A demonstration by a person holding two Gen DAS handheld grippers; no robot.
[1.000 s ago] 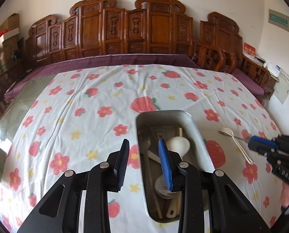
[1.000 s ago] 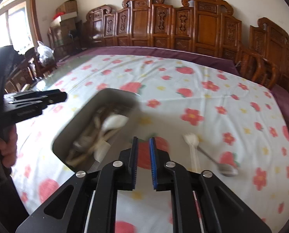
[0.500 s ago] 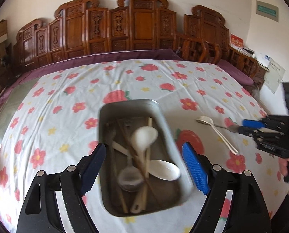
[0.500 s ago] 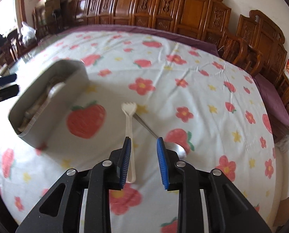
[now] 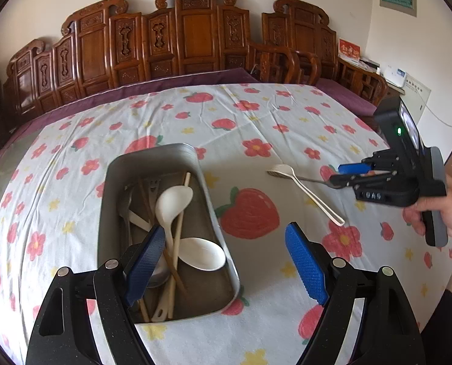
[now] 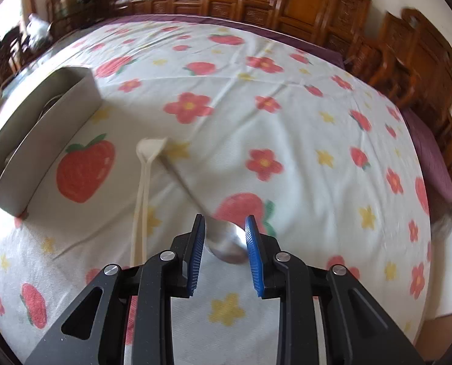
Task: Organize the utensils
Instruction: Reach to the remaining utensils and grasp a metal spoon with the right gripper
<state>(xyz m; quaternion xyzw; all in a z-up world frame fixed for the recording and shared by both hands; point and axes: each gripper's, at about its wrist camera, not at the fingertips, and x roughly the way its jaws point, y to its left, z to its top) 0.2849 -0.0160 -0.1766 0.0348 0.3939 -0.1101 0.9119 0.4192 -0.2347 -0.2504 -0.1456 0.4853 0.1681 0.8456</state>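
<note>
Spreading wide over the near end of the metal tray (image 5: 171, 152), the left claw (image 5: 226, 261) has its left blue pad above the utensils inside and its right pad out over the flowered tablecloth (image 5: 256, 115), pinching nothing. The tray lies lengthwise on the cloth-covered desk and holds two white spoons (image 5: 172, 200), wooden chopsticks (image 5: 180, 231) and some metal pieces that are partly hidden under them.

To the right of the tray, on the bare cloth, two utensils remain out: a white plastic fork (image 6: 142, 182) and a metal spoon (image 6: 226, 240). They cross near the fork's head, with the spoon's thin handle running off toward the right claw (image 6: 223, 243).

That claw, gripped by a person's hand (image 5: 451, 210), is partly spread, its two blue pads set on either side of the spoon's bowl. The right wrist view is blurred, so I cannot tell whether the pads touch the bowl; a gap seems to show on each side. The fork lies just to the left of that claw, outside its pads. Carved wooden chairs (image 5: 195, 36) line the far edge of the desk.
</note>
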